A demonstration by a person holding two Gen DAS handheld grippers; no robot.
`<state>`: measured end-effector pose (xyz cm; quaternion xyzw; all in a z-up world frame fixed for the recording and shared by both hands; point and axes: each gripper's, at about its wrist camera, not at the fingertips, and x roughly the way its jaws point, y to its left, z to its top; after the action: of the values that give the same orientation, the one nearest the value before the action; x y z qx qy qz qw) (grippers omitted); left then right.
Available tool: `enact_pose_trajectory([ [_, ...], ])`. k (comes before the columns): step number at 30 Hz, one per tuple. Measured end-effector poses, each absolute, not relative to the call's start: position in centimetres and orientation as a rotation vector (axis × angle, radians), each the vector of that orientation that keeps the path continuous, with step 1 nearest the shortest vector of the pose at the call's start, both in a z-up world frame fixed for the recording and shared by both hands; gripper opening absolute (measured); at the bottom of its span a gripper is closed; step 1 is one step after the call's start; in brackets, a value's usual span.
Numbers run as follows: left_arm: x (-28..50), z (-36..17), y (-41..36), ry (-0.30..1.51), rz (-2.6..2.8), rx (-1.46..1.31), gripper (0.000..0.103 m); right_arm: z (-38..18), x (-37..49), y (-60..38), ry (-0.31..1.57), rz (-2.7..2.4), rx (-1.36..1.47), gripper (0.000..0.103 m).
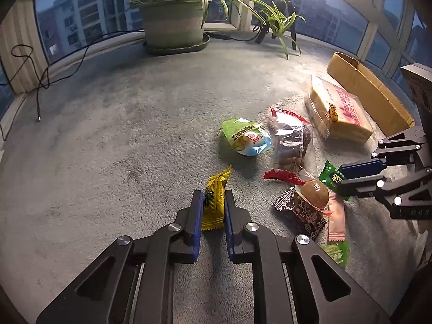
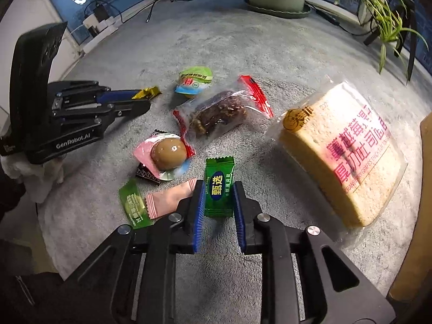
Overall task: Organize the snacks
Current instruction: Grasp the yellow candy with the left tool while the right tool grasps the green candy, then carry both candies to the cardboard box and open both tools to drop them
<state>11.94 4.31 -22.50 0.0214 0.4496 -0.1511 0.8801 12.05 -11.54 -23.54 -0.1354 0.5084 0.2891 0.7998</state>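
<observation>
Grey carpet (image 1: 108, 135) by windows | left gripper (image 1: 213, 202) clamped on yellow packet (image 1: 214, 202) | right gripper (image 2: 217, 197) clamped on green packet (image 2: 218, 189) | lift straight, clear of pink wrapper (image 2: 172, 197) just left, toward cardboard box (image 1: 370, 89) ahead.

A yellow sachet (image 1: 213, 199) stands pinched between the left jaws, its crimped top poking out beyond the tips. A dark green sachet (image 2: 219, 187) is pinched upright between the right jaws. Just left of the right jaws lie a pink sachet (image 2: 172, 197), a light green sachet (image 2: 134, 204) and a packaged brown egg (image 2: 168, 153). Ahead of them are a clear red-ended pack (image 2: 220, 110) and a round green-lidded cup (image 2: 193, 81); to their right, wrapped sliced bread (image 2: 343, 151).
</observation>
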Motion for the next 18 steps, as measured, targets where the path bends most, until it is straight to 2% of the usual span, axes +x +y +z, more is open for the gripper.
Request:
enact_pose_trajectory([
  [6,11.8,-22.5,4.5,0.935,-0.31,0.021,0.01,-23.5,11.3,-10.8,1.06,0.612,-0.393,0.017],
  [10,11.5,-22.2,4.6,0.925,-0.314,0.009,0.01,-22.7,11.4,-11.5,1.043,0.597,-0.341,0.008],
  [18,10.6,-21.0,4.4,0.895,-0.322,0.0,0.01,-22.2,11.5,-12.5,1.039,0.595,-0.272,0.006],
])
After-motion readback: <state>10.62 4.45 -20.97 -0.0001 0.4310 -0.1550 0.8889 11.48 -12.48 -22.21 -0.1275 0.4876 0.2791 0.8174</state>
